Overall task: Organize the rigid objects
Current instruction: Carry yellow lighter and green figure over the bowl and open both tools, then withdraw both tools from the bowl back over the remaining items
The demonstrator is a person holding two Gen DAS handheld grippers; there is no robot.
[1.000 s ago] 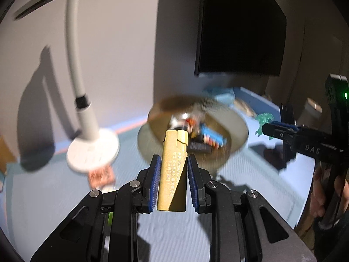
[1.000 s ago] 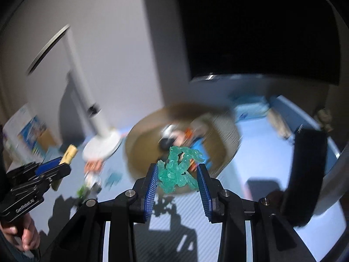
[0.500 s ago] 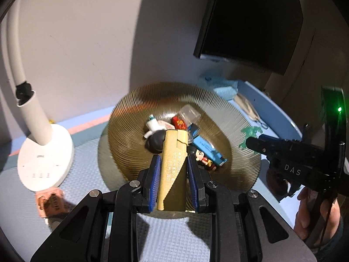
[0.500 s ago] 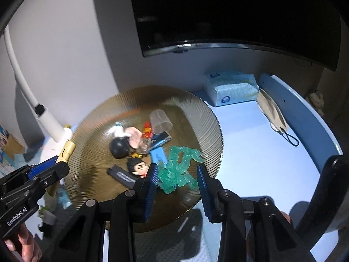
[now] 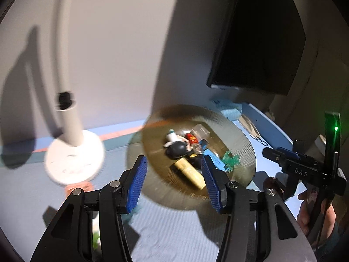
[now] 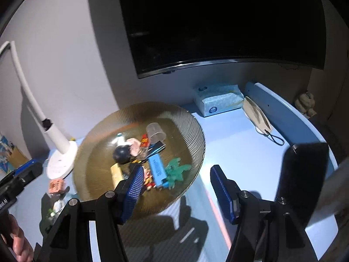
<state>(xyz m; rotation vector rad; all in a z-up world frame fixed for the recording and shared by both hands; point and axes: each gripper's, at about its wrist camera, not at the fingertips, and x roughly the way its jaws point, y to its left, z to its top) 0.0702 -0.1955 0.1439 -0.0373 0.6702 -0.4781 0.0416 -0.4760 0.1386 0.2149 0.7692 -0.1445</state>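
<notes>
You are holding the left gripper (image 5: 173,180) over the near edge of the ribbed amber plate (image 5: 242,144); its jaws have just been opening and are standing apart with nothing between the blue pads (image 5: 137,184). The gold tube (image 5: 190,171) is lying flat in the plate just past them, free of the pads. You are holding the right gripper (image 6: 176,193) over the plate's near right rim (image 6: 197,135); its jaws have just been opening too, standing wide with nothing clamped. The green plastic figure (image 6: 177,171) is lying in the plate ahead of the left pad, beside the blue lighter (image 6: 157,167). Further into the plate the black ball-shaped toy (image 6: 121,154), a pink piece (image 6: 134,145), a red item (image 6: 144,140) and a clear small cup (image 6: 156,132) are lying in a loose cluster, several touching. Left of the plate, on the blue surface (image 6: 235,150), an orange block (image 6: 55,186) and some small blurred bits are sitting near the white lamp base (image 6: 60,163); the lamp neck is rising along the wall. Behind the plate a tissue box (image 6: 218,101) is sitting against the wall, with a beige face mask (image 6: 257,115) to its right. A dark screen (image 6: 222,21) is hanging above. Your hand (image 5: 314,214) is gripping the right gripper's handle at the left wrist view's right edge.
</notes>
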